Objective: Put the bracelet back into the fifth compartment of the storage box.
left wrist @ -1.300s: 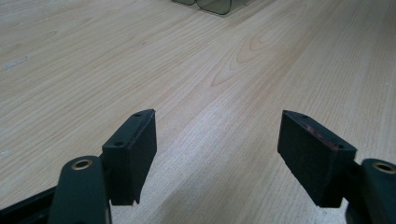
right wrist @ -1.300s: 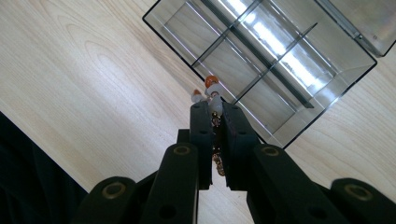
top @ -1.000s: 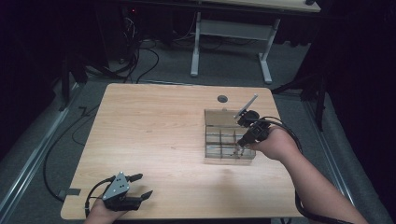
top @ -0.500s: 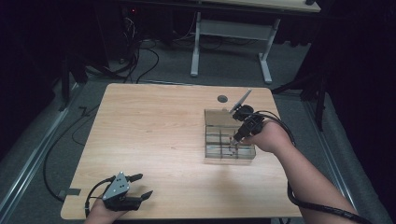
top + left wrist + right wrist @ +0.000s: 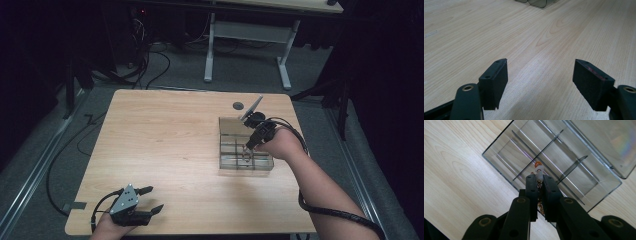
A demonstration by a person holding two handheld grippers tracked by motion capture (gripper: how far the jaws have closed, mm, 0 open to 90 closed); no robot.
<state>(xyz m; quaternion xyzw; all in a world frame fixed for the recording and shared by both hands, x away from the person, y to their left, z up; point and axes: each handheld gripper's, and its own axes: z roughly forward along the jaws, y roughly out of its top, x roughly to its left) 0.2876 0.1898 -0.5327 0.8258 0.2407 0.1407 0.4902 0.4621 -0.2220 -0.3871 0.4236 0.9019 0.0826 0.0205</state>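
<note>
Moved in over the box [image 5: 245, 150] since a second ago: right hand-held gripper [image 5: 248, 146], then out at the box's right edge, now above its middle cells with tips pointing down. Pinches a small charm [image 5: 539, 170] between nearly closed jaws, an orange bead and a pale bead poking out past the tips, a fine gold chain trailing back between the pads. Hangs just above a divider of the clear box [image 5: 554, 162], lid open and leaning back at the far side. Probably means lowering into one cell comes next; which cell, cannot tell. Unchanged at the near left corner of the table [image 5: 165, 140]: left hand-held gripper [image 5: 152, 199], spread wide, holding nothing, resting low over bare wood. No brand, label or writing readable anywhere.
</note>
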